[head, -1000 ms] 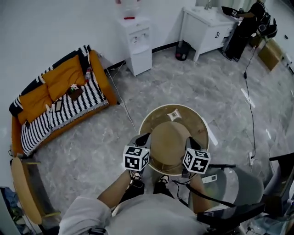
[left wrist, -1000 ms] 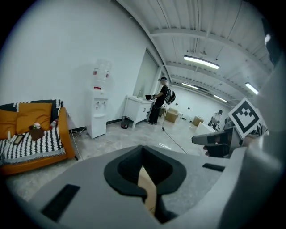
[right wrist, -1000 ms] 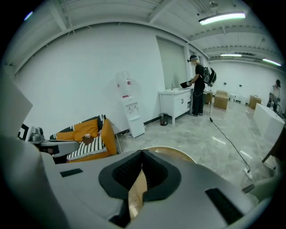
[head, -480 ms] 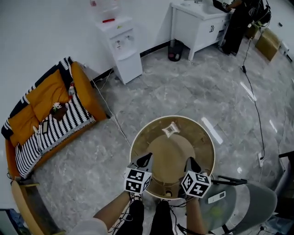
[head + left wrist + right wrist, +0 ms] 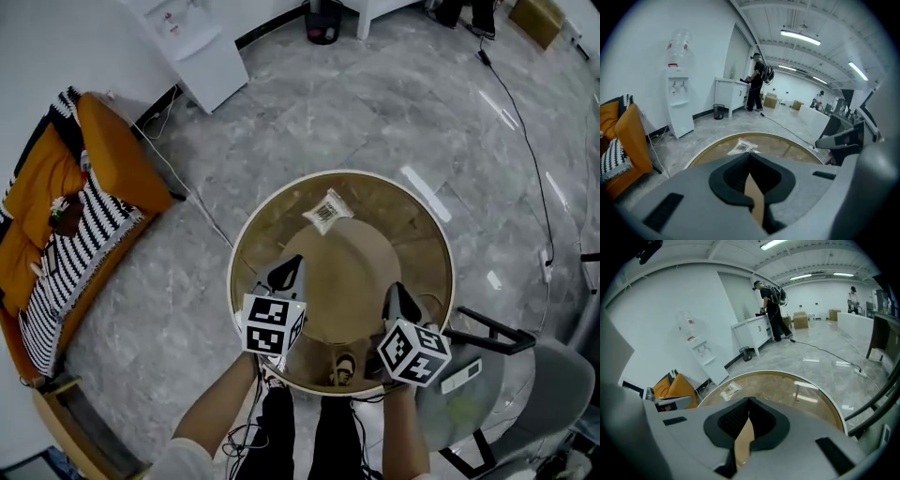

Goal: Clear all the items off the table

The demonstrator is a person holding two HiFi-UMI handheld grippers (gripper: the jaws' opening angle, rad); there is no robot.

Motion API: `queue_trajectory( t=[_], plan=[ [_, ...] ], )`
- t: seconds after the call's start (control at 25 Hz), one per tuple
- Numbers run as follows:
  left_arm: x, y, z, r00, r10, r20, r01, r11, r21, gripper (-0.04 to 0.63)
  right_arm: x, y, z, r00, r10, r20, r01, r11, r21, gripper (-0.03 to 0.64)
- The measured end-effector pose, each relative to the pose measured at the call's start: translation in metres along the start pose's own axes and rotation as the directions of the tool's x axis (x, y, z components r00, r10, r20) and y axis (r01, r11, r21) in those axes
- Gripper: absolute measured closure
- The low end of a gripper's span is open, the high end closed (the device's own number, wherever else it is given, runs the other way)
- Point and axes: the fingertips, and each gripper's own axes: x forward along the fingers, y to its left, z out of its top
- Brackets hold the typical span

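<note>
A grey marble floor [image 5: 375, 112] fills the head view. At the left edge stands an orange sofa [image 5: 56, 187] with a black and white striped blanket. In the middle is a round glass counter [image 5: 417, 234] with a pale rim and a brown disc under the glass. A grey chair [image 5: 525, 394] sits just beside the counter at the lower right. A white water dispenser [image 5: 192, 47] stands against the wall at the top left. In the gripper views, a person [image 5: 757, 82] in dark clothes stands far off at a white cabinet.

The person's forearms reach in from the bottom edge, one gripper in each hand, both over the near half of the counter. The left gripper [image 5: 287, 272] has its jaws closed tip to tip with nothing between them. The right gripper [image 5: 397, 296] also has its jaws closed together and holds nothing.

The only item on the counter is a small clear packet [image 5: 326, 211] with a barcode label. It lies flat near the far rim, well apart from both grippers.
</note>
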Motion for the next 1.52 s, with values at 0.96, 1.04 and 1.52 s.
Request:
queue_trajectory(
  t=[0.96,1.04,1.52],
  plan=[
    [0.163,0.017,-0.024,0.904,-0.042,-0.425,0.216,0.903,0.370,0.249,0.049,-0.059,-0.027,0.996,-0.063,-0.056,0.064,0.998,0.022,0.594],
    [0.171,0.023,-0.023,0.891,-0.028,-0.453,0.215,0.905,0.366,0.249,0.051,-0.061,-0.031,0.996,-0.060,-0.063,0.061,0.998,0.025,0.594],
    [0.185,0.018,-0.036,0.845,-0.060,-0.531,0.275,0.900,0.337,0.347,0.051,-0.073,-0.046,0.995,-0.065,-0.081,0.069,0.996,0.058,0.594]
  ],
)
